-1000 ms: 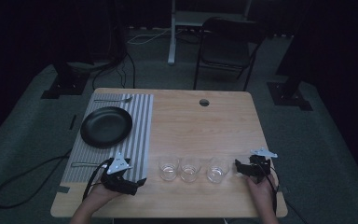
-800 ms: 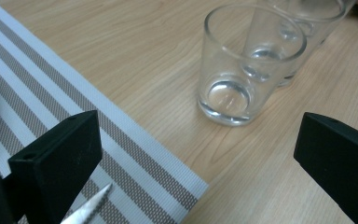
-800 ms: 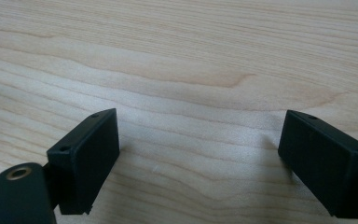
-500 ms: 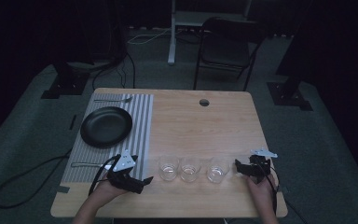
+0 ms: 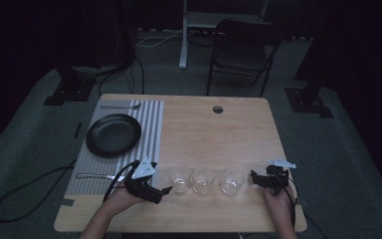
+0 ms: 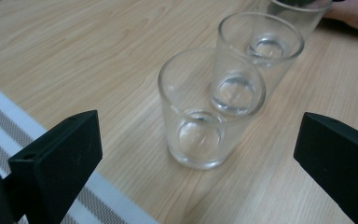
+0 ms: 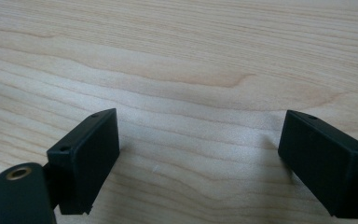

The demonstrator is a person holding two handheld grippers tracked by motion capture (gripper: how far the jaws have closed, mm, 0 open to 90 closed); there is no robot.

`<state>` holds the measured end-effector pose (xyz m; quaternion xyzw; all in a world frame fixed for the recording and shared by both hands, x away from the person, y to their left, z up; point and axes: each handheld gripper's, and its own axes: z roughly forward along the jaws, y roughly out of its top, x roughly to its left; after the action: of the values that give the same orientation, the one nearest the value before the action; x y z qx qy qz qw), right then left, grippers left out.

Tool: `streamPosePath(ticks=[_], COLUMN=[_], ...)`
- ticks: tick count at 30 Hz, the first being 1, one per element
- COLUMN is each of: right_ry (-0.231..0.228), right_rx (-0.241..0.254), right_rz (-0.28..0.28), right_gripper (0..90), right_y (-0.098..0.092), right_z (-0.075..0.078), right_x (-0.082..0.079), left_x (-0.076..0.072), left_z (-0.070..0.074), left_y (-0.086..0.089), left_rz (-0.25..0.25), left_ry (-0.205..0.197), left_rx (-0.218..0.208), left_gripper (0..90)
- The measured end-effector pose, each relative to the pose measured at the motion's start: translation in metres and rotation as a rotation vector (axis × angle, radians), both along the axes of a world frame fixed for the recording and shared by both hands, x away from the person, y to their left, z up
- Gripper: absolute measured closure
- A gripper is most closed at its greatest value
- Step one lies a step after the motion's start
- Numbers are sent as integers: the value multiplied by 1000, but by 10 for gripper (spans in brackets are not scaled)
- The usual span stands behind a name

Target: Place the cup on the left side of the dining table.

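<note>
High view is showing the wooden surface [image 5: 204, 129] carrying, from large to small, a striped placemat [image 5: 151, 134] along its left side, a black plate [image 5: 113, 135] lying on that mat, and three clear glasses standing in a row near the front edge. Since a second ago the left hand-held gripper [image 5: 165, 189] is sitting closer to the row, having slid right off the mat's front corner, and its tips are now pointing at the nearest glass [image 5: 180, 182] from just beside it without touching. Left gripper view is showing that glass [image 6: 205, 116] upright between the widely parted jaws, the middle glass [image 6: 258, 44] lining up close behind it. The right hand-held gripper [image 5: 255, 179] is resting where it was, just beside the rightmost glass [image 5: 230, 184], jaws apart over bare wood. Open wood is stretching behind the row toward the far edge, while the front edge is lying near the hands.
</note>
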<state>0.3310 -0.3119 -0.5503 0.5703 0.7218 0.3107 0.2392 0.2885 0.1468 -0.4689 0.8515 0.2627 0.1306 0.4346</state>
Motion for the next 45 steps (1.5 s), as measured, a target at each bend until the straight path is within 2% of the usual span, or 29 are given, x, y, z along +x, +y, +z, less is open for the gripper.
streamPosePath(ticks=[22, 31, 45], right_ry=[0, 0, 1], right_rx=[0, 0, 1], right_rz=[0, 0, 0], right_gripper=[119, 119, 119], right_y=[0, 0, 0], right_z=[0, 0, 0], right_x=[0, 0, 0], left_x=[13, 19, 28], left_z=[3, 4, 2], left_y=[-40, -53, -77], left_rz=[-90, -111, -160], left_ry=[8, -3, 16], left_rx=[48, 72, 113], left_gripper=[14, 14, 14])
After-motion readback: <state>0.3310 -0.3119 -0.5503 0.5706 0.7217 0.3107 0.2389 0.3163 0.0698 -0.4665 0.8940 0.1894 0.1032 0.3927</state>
